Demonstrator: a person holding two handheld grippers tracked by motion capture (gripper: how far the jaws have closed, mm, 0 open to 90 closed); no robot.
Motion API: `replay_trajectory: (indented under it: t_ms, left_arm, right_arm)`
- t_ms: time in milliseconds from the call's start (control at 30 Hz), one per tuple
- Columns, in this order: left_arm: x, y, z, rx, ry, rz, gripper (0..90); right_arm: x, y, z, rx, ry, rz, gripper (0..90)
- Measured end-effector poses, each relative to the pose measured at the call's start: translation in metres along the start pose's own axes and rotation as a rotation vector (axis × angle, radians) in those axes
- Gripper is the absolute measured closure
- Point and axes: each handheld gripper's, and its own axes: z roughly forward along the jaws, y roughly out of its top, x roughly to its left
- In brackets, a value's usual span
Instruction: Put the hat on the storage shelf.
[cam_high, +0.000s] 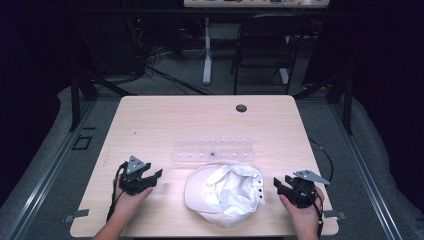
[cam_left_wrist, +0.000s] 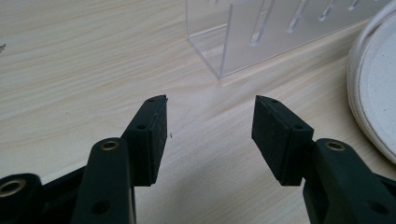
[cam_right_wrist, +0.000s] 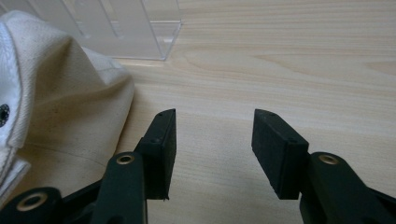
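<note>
Nearest the high camera, two hands come up from the bottom edge onto the pale wooden table (cam_high: 150, 115), each holding a black gripper. At the left, the left hand (cam_high: 131, 200) holds the left gripper (cam_high: 154, 180) low over the tabletop, its grey three-cornered plate on top and its cable trailing back along the forearm. Its jaws stand spread apart with nothing between them; in the left gripper view the left gripper (cam_left_wrist: 210, 123) frames bare wood.

Just right of it, at the middle of the table's near half, lies a white cap (cam_high: 225, 192), crumpled and turned so its lining and a strap show. In the left gripper view the white cap (cam_left_wrist: 373, 84) sits off to the right, apart from the jaws. Touching or just behind the cap is a clear plastic rack (cam_high: 213, 149), long and low, lying across the table. Farther back, a small dark round grommet (cam_high: 241, 108) is set in the tabletop.

At the right, the right hand (cam_high: 302, 212) holds the right gripper (cam_high: 276, 184), pointing toward the cap. Its jaws also gape, holding nothing. In the right gripper view the right gripper (cam_right_wrist: 214, 119) has the cap's fabric just beside its left jaw; whether they touch I cannot tell.
</note>
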Motion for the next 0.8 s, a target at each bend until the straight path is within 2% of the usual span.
replay_trajectory:
  t_ms: [300, 433, 600, 800]
  left_arm:
    - [-0.002, 0.0, -0.001, 0.005, -0.005, 0.006, 44.8]
    - [-0.003, 0.0, -0.001, 0.002, -0.003, 0.005, 44.9]
    - [-0.004, 0.0, -0.001, 0.001, -0.001, 0.005, 44.9]
    - [-0.005, 0.0, -0.001, 0.004, 0.009, -0.005, 44.8]
  right_arm:
    - [0.005, 0.006, -0.004, 0.026, -0.006, 0.009, 48.3]
    - [0.006, 0.012, -0.005, 0.034, 0.015, 0.024, 49.1]
    - [0.011, 0.017, -0.01, 0.056, 0.023, -0.003, 48.5]
    - [0.014, 0.026, -0.017, 0.071, 0.051, 0.002, 45.6]
